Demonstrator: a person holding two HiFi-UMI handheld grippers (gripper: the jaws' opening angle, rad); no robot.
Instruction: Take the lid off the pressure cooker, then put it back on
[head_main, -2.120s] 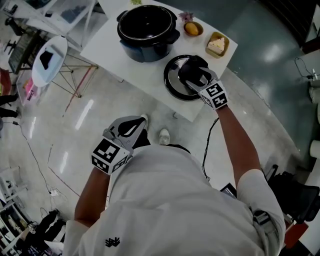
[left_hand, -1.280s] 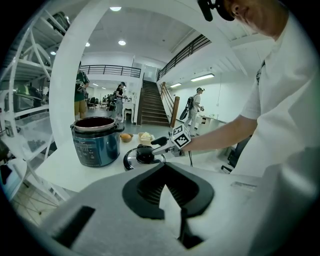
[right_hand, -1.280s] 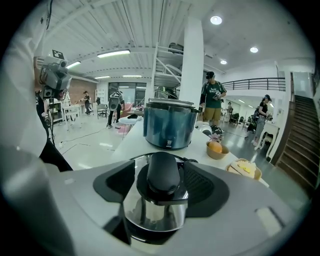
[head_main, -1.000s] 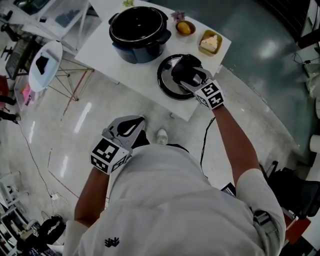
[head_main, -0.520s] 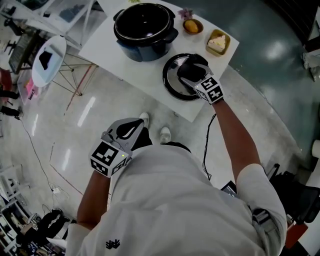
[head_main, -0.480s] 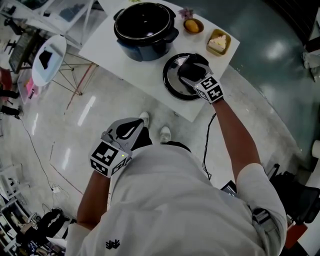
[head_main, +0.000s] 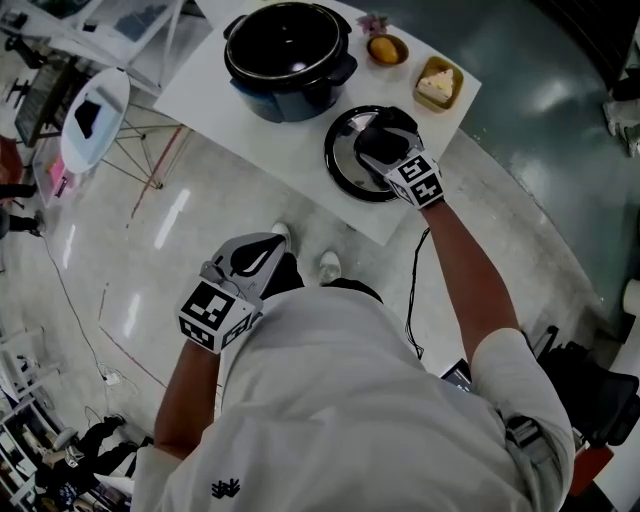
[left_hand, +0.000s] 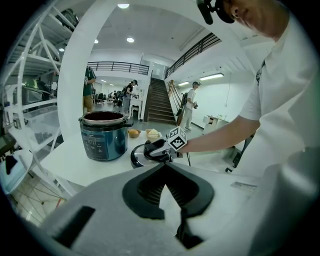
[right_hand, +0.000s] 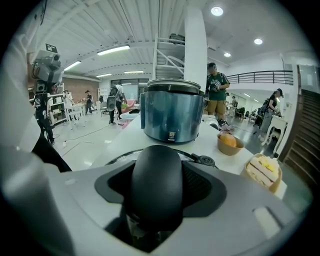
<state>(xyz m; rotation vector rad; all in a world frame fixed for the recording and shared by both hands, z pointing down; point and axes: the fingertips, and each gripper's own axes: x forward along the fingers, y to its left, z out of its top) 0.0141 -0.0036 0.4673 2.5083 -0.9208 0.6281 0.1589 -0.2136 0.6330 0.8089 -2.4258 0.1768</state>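
The left gripper (head_main: 274, 244) hangs over open floor, well short of the white table (head_main: 245, 125). From above I can't judge its jaws. Its own view shows them together, with nothing between them.

The pressure cooker (head_main: 288, 42) stands uncovered towards the far side of the table. The head view shows only its dark mouth, while the left gripper view shows its blue wall with a control panel.

A strip of bare tabletop separates it from the lid (head_main: 343, 170). The lid lies flat on the table to the cooker's right, close to the near edge.

The right gripper (head_main: 384, 137) rests on the lid. From above, its body hides the grip. Its own view shows the lid's black handle (right_hand: 156, 186) filling the gap; the jaws have just been closing, and the pads sit against the handle's sides. That view also shows a small valve (right_hand: 205, 161) on the lid, just beyond the handle.

Right of the cooker, beyond the lid, stand a bowl (head_main: 385, 50) holding something orange and a tray (head_main: 437, 86) of pale food, both near the table's right edge. The dark floor past that edge is open.
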